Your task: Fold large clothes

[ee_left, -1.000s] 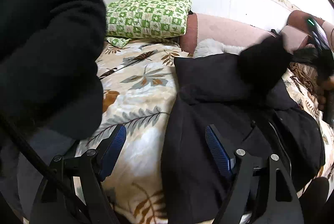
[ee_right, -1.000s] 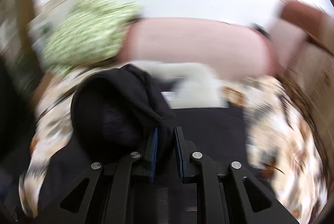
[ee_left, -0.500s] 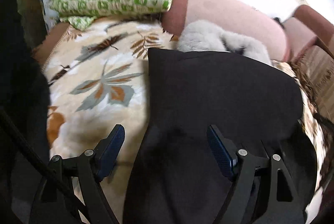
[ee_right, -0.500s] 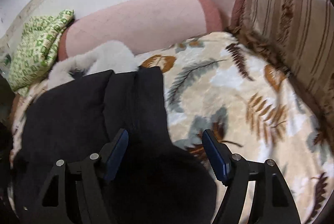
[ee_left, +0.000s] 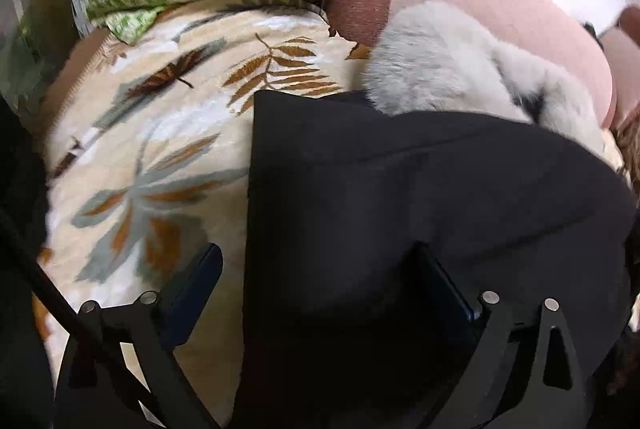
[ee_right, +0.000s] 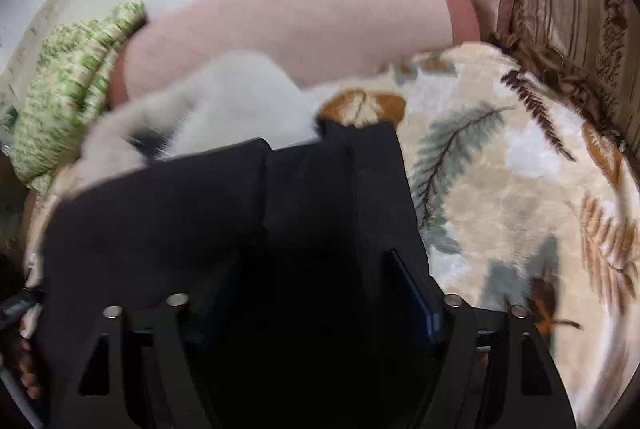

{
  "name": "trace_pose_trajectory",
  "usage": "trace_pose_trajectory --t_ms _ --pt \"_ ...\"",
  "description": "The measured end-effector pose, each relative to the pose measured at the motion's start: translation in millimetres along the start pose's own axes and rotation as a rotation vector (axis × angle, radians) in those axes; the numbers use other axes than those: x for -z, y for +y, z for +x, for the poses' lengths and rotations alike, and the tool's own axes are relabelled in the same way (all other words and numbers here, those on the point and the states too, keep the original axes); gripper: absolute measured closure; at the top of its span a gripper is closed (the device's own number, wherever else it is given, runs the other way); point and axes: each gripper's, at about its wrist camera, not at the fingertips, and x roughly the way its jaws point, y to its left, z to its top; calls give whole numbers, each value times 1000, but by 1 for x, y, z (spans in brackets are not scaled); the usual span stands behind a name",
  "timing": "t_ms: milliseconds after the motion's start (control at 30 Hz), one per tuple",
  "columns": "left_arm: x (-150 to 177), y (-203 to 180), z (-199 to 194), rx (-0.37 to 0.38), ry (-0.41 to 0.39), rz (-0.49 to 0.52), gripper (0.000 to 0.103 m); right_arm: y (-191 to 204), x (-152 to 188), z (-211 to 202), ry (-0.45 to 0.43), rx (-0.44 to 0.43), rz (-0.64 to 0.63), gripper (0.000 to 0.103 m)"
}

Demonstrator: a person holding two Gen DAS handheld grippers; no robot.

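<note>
Presently the black coat [ee_left: 400,229] lies folded on the leaf-patterned bed [ee_left: 160,149], soft, bulky and probably heavy, best gripped at its edges, both tools' jaws opening, pinching nothing.

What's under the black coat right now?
The black coat lies on the leaf-print blanket, which shows past both its sides. Its grey fur collar sticks out at the far end. Anything else beneath it is covered and cannot be seen.
</note>
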Motion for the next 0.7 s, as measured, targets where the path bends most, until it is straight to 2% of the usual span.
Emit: trace_pose_trajectory --t_ms 33,67,200,300,400,467,500,567,700 --pt "-3 4 8 19 10 -25 2 -5 3 14 -6 5 24 3" --pt "-3 7 12 28 10 -36 1 -9 4 20 -12 18 39 0" --pt "-5 11 27 59 -10 -68 0 -20 5 39 -5 -24 91 0" --pt "-6 12 18 56 -3 -66 1 -20 7 38 -9 -28 91 0" --pt "-2 11 -25 -10 -26 -25 14 -19 5 34 9 -11 80 0" --pt "9 13 -57 -27 -60 6 14 -16 2 15 28 15 78 3" --pt "17 15 -74 -32 -82 12 14 -16 1 6 20 -1 85 6" --pt "35 19 -105 -50 -121 13 14 -16 5 -36 -24 -97 105 6" --pt "77 28 -148 -64 -140 -8 14 -24 26 -116 -88 -191 99 6"
